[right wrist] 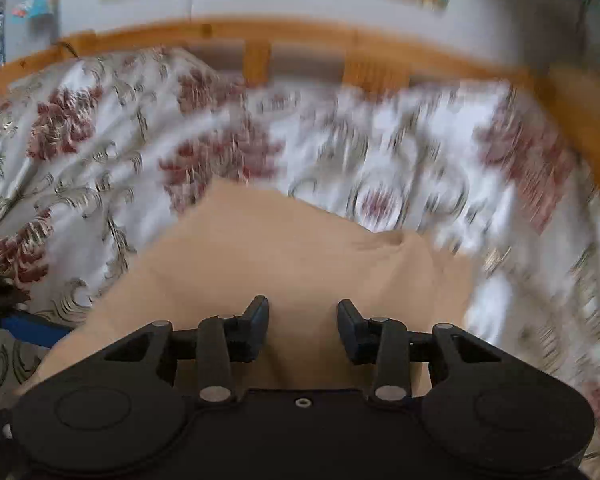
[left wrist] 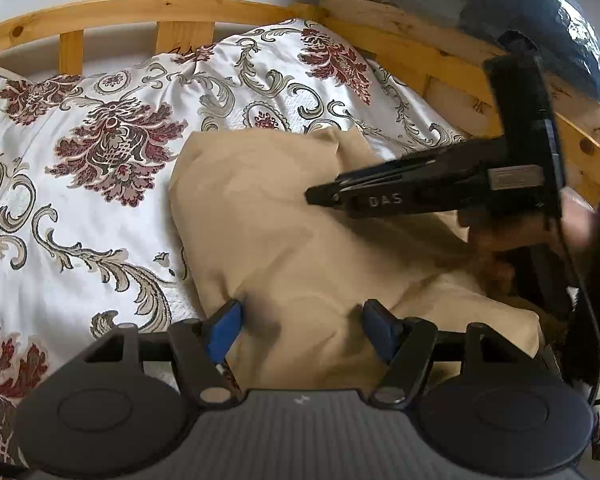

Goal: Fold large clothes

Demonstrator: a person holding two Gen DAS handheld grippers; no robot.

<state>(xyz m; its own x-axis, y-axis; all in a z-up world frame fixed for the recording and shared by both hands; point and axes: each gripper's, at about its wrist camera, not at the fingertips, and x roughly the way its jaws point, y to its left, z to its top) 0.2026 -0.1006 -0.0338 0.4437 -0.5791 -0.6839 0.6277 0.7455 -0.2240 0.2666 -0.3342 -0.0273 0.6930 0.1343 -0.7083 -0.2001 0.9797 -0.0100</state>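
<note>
Your left gripper point(left wrist: 300, 328): jaws wide apart, blue pads point(left wrist: 224, 332) resting on tan garment point(left wrist: 284, 248), gripping nothing. Right gripper point(right wrist: 303, 328): parted, empty, over garment on floral bedspread point(left wrist: 80, 168).

The left claw point(left wrist: 300, 330) had a grey ribbed body with a small white mark, two black round discs, black linkage arms with silver screws, and blue finger pads point(left wrist: 224, 330). The right claw point(right wrist: 303, 330) was black throughout, with silver pivot screws and dark pads. Seen from the left wrist, its side bore white letters "DAS" and a silver label; bare skin of the right hand point(left wrist: 496, 248), a dark sleeve and a black cable showed.
</note>
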